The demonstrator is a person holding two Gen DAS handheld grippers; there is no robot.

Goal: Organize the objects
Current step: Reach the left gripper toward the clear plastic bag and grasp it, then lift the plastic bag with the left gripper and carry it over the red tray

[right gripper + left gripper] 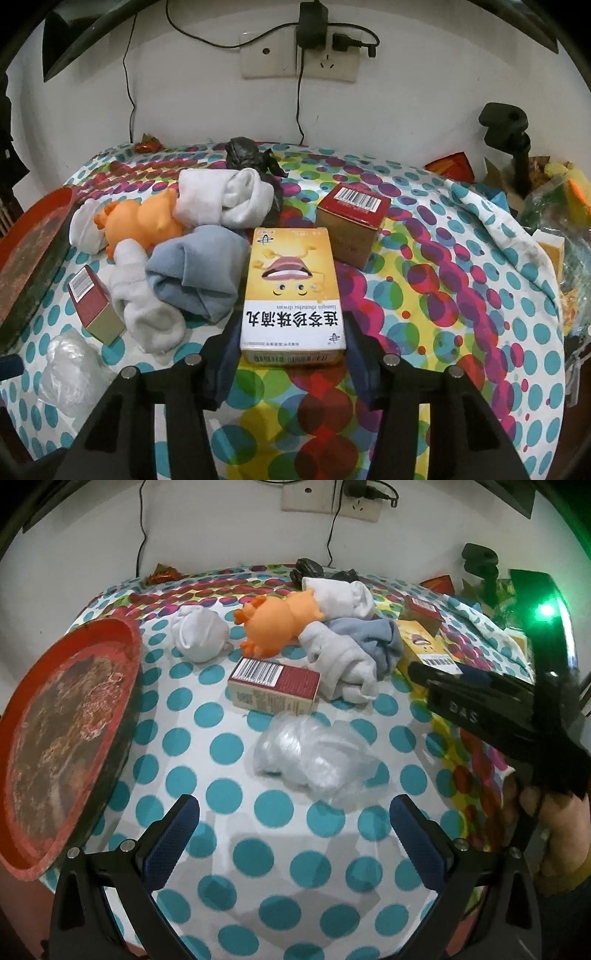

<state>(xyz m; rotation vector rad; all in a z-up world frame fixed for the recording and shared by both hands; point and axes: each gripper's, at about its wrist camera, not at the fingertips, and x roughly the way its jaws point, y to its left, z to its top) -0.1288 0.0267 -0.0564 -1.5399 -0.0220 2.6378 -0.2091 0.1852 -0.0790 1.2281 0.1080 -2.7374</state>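
My right gripper had its fingers down either side of the near end of the yellow medicine box, pads right against its sides as far as I could tell; the fisheye made the actual contact hard to judge. The box lay flat on the dotted tablecloth, long axis running straight away from me toward the wall, printed face up. Its big Chinese title read upside down from my side, with "lianqin zhenzhu diwan" in small letters above it and a cartoon mouth. Just past it stood a red-topped carton showing a barcode. My left gripper hung wide open with nothing in it, above a crumpled clear plastic bag. Another barcoded red box lay behind that, beside grey socks and an orange rubber toy. The red tray was cut off at the left edge.
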